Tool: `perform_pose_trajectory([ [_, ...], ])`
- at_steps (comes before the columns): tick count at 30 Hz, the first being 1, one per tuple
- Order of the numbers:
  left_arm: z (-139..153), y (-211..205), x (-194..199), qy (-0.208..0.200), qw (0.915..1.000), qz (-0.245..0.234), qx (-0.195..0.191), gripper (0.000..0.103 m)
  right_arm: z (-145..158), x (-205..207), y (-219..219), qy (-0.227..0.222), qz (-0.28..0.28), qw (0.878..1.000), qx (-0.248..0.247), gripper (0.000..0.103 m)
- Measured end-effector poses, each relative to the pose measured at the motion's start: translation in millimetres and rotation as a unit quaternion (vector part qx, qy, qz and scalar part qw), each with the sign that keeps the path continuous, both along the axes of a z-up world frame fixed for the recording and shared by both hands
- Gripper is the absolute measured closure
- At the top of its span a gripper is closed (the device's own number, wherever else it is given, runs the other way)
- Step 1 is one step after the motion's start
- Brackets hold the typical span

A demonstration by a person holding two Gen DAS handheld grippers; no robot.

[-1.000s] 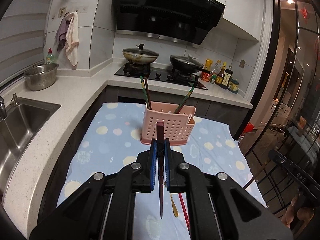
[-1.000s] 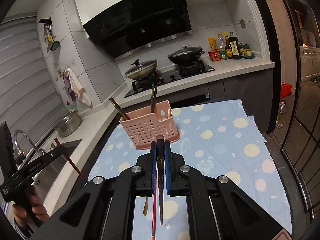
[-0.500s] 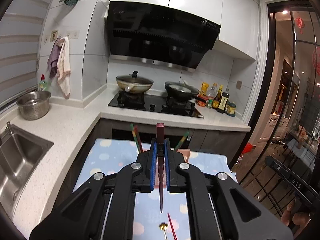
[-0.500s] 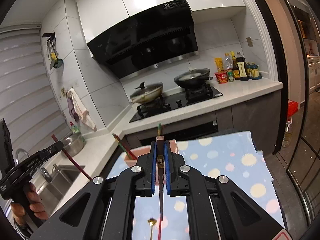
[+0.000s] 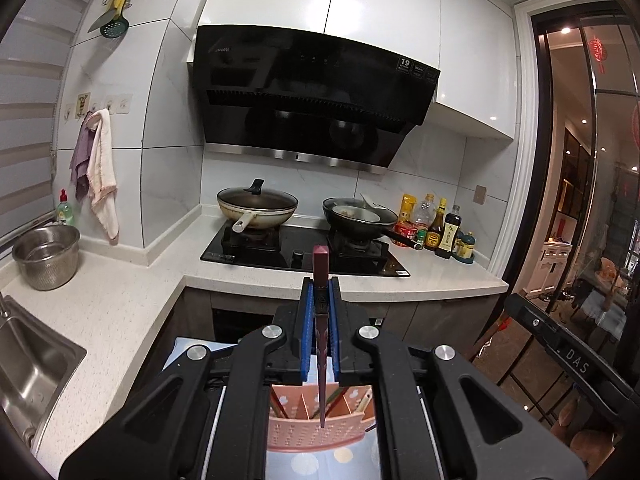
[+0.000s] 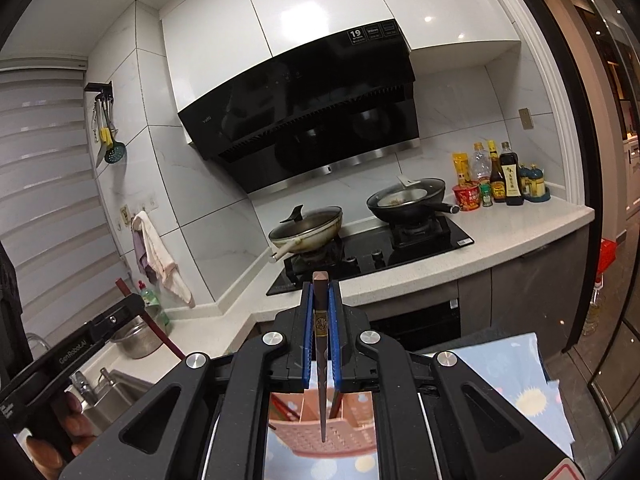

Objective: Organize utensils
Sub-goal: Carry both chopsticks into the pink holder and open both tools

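Both hands have lifted, so the left gripper [image 5: 320,304] and right gripper [image 6: 321,308], each clamped on a chopstick [image 5: 321,320], now hang above the pink basket [image 5: 320,434], ready to drop them in.

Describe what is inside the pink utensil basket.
Inside the pink utensil basket, divider walls form compartments, and a few chopsticks lean in them. The left hand-held gripper and its held chopstick cover the rest, so no full count is possible.
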State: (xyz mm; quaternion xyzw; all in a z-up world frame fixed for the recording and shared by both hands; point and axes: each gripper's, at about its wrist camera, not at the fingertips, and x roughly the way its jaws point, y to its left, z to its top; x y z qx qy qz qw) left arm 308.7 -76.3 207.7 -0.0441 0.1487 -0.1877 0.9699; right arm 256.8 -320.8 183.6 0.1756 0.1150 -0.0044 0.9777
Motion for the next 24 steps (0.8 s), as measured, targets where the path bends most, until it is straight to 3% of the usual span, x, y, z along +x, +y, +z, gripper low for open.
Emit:
perform_pose_trajectory([
  [10, -18, -21, 42, 0.015, 0.9998, -0.008, 0.008, 0.096, -12, 52, 5, 0.02, 0.004, 1.0, 0.0, 0.096],
  [24, -68, -25, 73, 0.064, 0.9977, -0.002, 0.024, 0.096, -67, 85, 12, 0.081, 0.014, 0.997, -0.003, 0.096],
])
